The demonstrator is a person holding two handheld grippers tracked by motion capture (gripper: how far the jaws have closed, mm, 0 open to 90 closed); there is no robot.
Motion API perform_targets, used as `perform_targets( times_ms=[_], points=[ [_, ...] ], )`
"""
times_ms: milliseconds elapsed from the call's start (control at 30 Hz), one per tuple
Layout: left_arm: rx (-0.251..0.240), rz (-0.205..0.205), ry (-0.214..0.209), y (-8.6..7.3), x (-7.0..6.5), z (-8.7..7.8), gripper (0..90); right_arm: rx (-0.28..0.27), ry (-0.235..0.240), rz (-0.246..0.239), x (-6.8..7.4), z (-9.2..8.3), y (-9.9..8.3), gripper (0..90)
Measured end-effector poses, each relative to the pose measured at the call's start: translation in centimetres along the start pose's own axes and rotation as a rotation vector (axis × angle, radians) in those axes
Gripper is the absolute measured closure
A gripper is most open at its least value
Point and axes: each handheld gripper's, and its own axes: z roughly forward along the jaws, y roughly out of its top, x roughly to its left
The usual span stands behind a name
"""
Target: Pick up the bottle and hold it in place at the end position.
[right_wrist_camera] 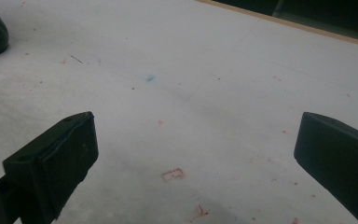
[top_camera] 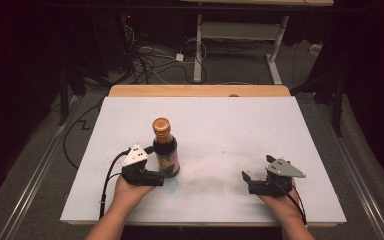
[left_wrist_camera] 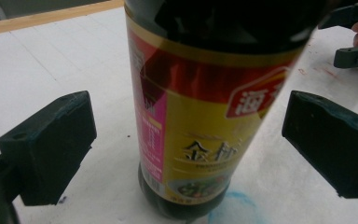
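The left hand [top_camera: 130, 191] holds the left gripper [left_wrist_camera: 186, 140] low on the near left of the white table [top_camera: 230, 130]. Its jaws are wide open on both sides of the tall dark glass bottle with a gold cap [top_camera: 164, 148], not touching it. The yellow and red label [left_wrist_camera: 200, 121] has Chinese writing. The right gripper [right_wrist_camera: 193, 154] is wide open and holds nothing, near right.
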Motion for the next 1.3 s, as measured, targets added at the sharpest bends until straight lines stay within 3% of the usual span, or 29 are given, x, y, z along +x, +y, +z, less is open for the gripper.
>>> perform_targets(
  times_ms=[367,700,900,1300],
  points=[
    [0.017,-0.005,0.009,0.1,0.2,1.2,9.6,0.0,-0.003,-0.002,0.0,0.0,0.0,0.3],
    [-0.012,-0.017,-0.038,0.9,-0.7,0.8,18.1,0.001,-0.004,-0.006,0.1,0.0,0.0,0.4],
    [-0.017,0.008,-0.034,0.8,-1.0,0.9,26.1,0.0,-0.004,-0.003,0.0,0.0,0.0,0.5],
    [-0.023,0.028,-0.029,0.6,-1.1,0.8,27.9,-0.003,-0.003,0.005,0.0,0.0,0.0,0.1]
  ],
)
